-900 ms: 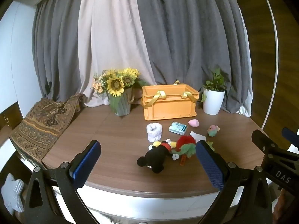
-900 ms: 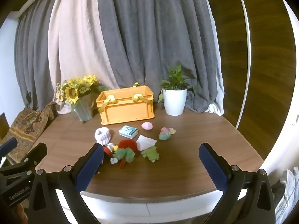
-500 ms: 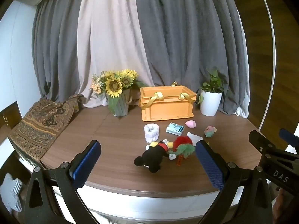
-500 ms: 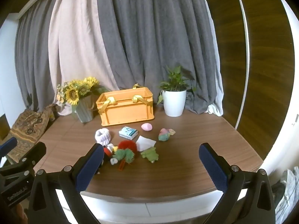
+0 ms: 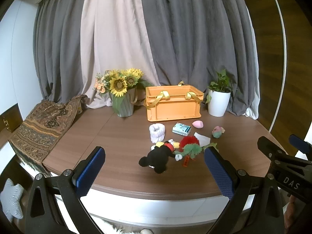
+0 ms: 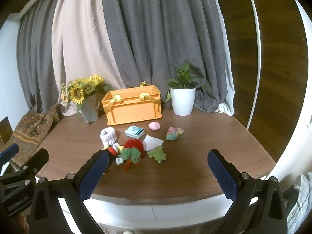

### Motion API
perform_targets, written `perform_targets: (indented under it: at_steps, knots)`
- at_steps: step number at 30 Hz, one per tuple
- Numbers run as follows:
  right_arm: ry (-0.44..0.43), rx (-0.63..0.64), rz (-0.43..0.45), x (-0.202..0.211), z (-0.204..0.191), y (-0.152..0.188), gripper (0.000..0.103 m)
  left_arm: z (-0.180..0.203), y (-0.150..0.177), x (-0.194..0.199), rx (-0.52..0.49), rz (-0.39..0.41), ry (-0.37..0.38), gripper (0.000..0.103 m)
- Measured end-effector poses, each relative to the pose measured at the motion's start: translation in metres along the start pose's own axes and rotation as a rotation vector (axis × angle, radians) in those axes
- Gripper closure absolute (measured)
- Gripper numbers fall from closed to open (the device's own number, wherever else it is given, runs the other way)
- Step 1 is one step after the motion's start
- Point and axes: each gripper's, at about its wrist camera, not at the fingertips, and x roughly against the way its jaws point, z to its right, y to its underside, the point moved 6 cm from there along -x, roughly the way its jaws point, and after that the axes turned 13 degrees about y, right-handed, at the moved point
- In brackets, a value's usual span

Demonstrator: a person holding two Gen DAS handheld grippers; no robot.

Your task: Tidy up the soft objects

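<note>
Left tongs (image 5: 154, 167) and right tongs (image 6: 158, 167): both spread wide apart, holding nothing, hovering at the 6 o'clock edge of the desk (image 5: 117, 128). Soft objects lie loose mid-desk: black mouse plush (image 5: 159, 156), red-green plush (image 5: 190, 146), green frog (image 6: 157, 154), white roll (image 5: 157, 132), pink egg (image 5: 197, 124). Orange crate (image 5: 173, 105) stands at 12 o'clock of them

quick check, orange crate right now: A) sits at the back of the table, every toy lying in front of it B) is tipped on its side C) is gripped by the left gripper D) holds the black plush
A: the orange crate stands upright near the curtain, while the black plush and the other toys lie on the table in front; both grippers are open and hold nothing.
</note>
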Motion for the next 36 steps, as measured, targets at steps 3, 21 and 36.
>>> perform_targets:
  at_steps: [3,21,36]
  knots:
    - [0.002,0.000,0.002,0.0001,-0.0004,0.0013,0.000,-0.0001,0.0026,0.0001,0.000,0.003,0.002,0.000]
    - [-0.001,0.000,0.006,0.0018,0.0026,0.0000,0.000,0.0027,0.0080,-0.0003,-0.001,0.009,-0.002,0.000]
    - [-0.003,0.001,0.009,0.0013,0.0038,-0.0005,0.000,0.0019,0.0098,0.0005,-0.003,0.011,-0.001,0.000]
